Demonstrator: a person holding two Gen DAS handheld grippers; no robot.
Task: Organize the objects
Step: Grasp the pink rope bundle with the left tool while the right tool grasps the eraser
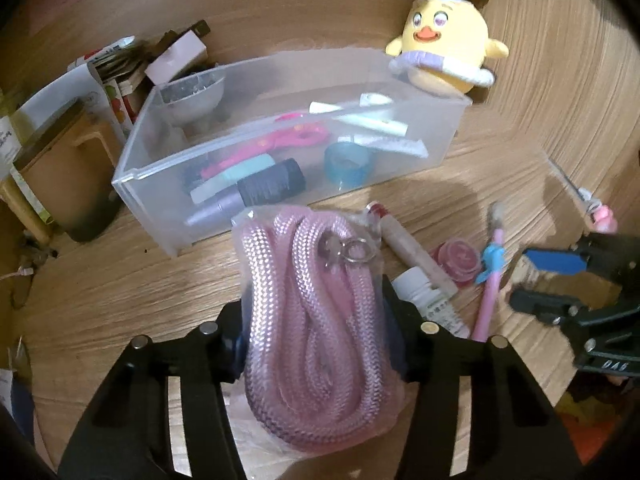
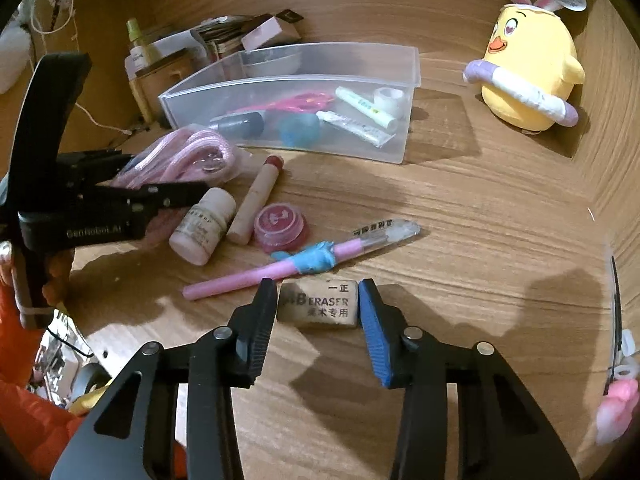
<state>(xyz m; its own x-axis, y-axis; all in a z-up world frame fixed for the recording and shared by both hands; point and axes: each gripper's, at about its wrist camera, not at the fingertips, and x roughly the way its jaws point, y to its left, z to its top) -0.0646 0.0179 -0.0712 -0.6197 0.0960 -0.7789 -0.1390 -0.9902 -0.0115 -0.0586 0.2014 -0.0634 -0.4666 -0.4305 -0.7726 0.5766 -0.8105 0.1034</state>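
Observation:
A coiled pink rope (image 1: 316, 320) in a clear plastic bag sits between the fingers of my left gripper (image 1: 314, 296), which press on both its sides just in front of the clear plastic bin (image 1: 168, 216). In the right wrist view the same gripper (image 2: 172, 180) shows at the left with the rope (image 2: 188, 152) in it. My right gripper (image 2: 318, 292) is shut on a grey eraser (image 2: 318, 306) lying on the wooden table, one pad touching each end. The bin (image 2: 288, 80) holds pink scissors, tubes, a blue tape roll and a dark spool.
Between the grippers lie a white bottle (image 2: 202, 226), a cream tube (image 2: 256, 204), a pink round pot (image 2: 280, 226) and a pink pen (image 2: 280, 268). A yellow plush chick (image 2: 528, 84) stands at the back right. A clip with a pink charm (image 2: 616, 360) lies at the right edge. Boxes crowd the back left.

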